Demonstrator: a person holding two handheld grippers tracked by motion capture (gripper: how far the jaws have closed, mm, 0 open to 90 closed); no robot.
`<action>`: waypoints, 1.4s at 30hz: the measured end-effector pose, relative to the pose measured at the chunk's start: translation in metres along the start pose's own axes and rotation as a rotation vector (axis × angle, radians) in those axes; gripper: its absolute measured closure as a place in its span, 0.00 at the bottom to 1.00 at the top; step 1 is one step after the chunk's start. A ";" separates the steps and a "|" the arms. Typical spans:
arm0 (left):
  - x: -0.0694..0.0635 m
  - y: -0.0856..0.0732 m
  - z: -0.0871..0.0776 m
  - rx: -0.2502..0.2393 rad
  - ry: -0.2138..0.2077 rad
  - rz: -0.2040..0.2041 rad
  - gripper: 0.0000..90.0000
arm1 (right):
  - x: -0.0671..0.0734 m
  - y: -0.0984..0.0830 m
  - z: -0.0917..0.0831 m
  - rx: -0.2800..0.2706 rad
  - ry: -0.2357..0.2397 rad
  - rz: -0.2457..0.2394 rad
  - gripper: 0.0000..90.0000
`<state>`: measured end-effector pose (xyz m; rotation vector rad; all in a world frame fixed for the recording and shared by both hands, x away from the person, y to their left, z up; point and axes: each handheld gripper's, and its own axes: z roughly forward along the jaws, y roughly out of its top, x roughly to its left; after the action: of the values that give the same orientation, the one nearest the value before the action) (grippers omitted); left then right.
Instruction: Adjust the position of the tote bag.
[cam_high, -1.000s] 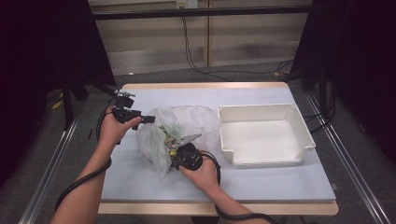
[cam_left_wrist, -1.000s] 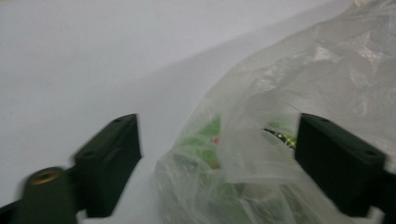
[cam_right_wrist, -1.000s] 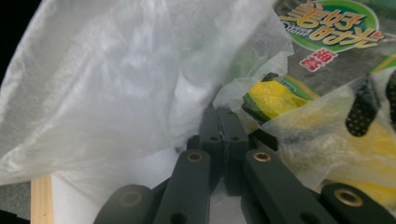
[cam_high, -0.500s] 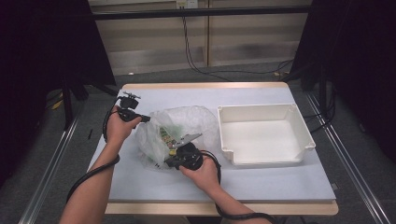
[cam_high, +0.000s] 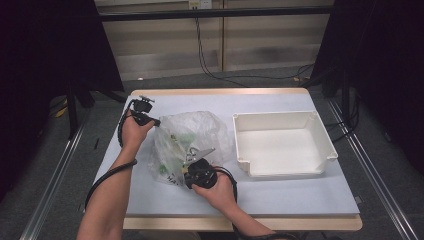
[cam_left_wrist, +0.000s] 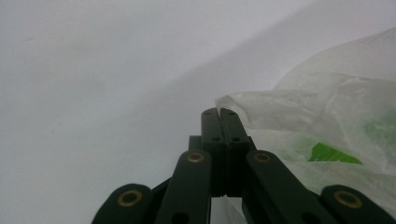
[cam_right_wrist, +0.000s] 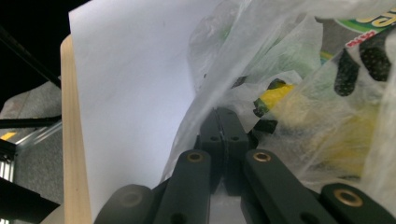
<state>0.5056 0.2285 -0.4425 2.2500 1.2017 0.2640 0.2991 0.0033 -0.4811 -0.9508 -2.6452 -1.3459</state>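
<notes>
1. Right gripper (cam_high: 189, 171): nearest item, toward the near edge of the bench, left of centre, borne by the person's right hand (cam_high: 216, 186). Jaws clenched on a fold of the plastic bag (cam_high: 186, 142) at its near side; in the right gripper view the film wrapped over the closed tips (cam_right_wrist: 223, 116).

2. Plastic bag, thin and translucent: lay crumpled on the white bench cover (cam_high: 280, 192), left of centre, between the two grippers. Green, yellow and printed contents (cam_right_wrist: 327, 98) showed through the film; what they were could not be told. A pale metallic piece (cam_high: 201, 152) showed at the bag's near right side, just beyond the right gripper.

3. Left gripper (cam_high: 156, 122): at the bag's far left corner, toward the left edge of the bench, borne by the left hand (cam_high: 132, 132), with a black cable (cam_high: 107, 175) trailing along the forearm. Its jaws had just been closing and stood together; in the left gripper view the tips (cam_left_wrist: 218, 112) met at the bag's edge (cam_left_wrist: 243, 103). Whether any film was pinched between them could not be told.

4. White tray (cam_high: 284, 120): rectangular, on the right half of the bench, just beside the bag but apart from it.

5. Bench, far edge (cam_high: 220, 92): bare wooden strip beyond the white cover.
</notes>
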 end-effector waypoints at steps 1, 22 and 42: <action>0.000 0.001 0.000 0.001 0.008 0.009 1.00 | 0.001 0.000 0.000 0.004 0.000 -0.008 1.00; -0.011 -0.001 -0.025 -0.115 -0.097 -0.051 0.36 | -0.005 0.001 -0.005 -0.003 -0.029 -0.005 0.97; -0.033 0.003 -0.063 -0.084 -0.166 -0.006 0.18 | -0.006 0.008 -0.004 0.001 -0.023 -0.019 0.93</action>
<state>0.4622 0.2248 -0.3865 2.1492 1.0902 0.1205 0.3075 0.0005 -0.4746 -0.9496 -2.6782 -1.3451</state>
